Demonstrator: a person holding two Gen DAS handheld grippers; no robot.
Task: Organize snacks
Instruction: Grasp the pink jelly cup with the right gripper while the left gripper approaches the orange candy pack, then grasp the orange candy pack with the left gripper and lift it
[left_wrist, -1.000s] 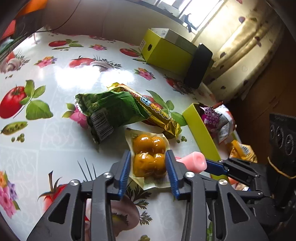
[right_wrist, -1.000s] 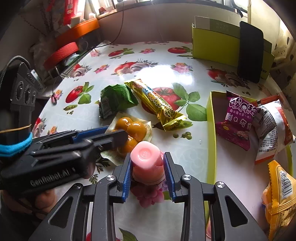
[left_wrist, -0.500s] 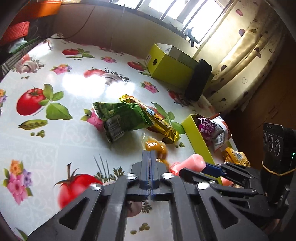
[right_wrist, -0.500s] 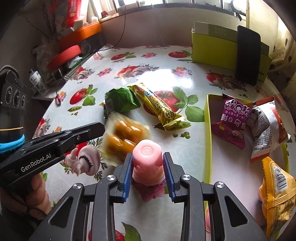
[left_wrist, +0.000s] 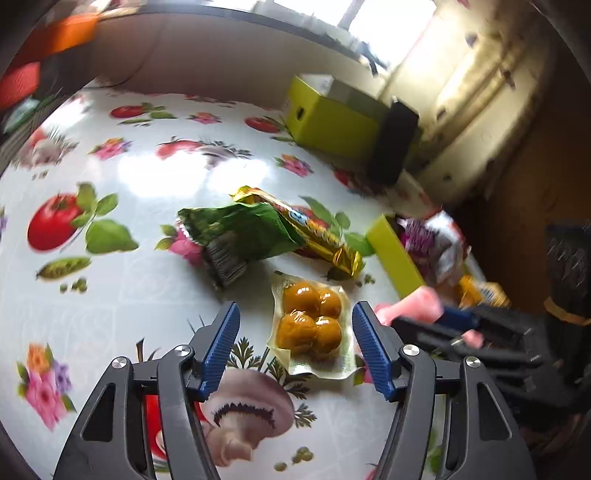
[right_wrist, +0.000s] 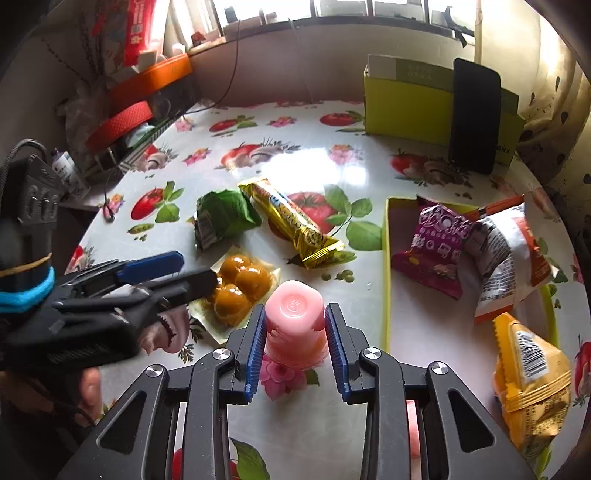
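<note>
The pink jelly cup (right_wrist: 295, 317) is pinched by the right gripper (right_wrist: 295, 332) for the yellow tray (right_wrist: 386, 266) at the table's right edge — the left gripper (left_wrist: 295, 332) is being opened around the yolk pack (left_wrist: 309, 325).

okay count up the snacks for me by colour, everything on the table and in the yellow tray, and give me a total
Green packet: 1
Gold bar: 1
Clear pack of orange balls: 1
Pink cup, in the right gripper: 1
Purple packet: 1
White and red packet: 1
Yellow-orange packet: 1
Total: 7
</note>
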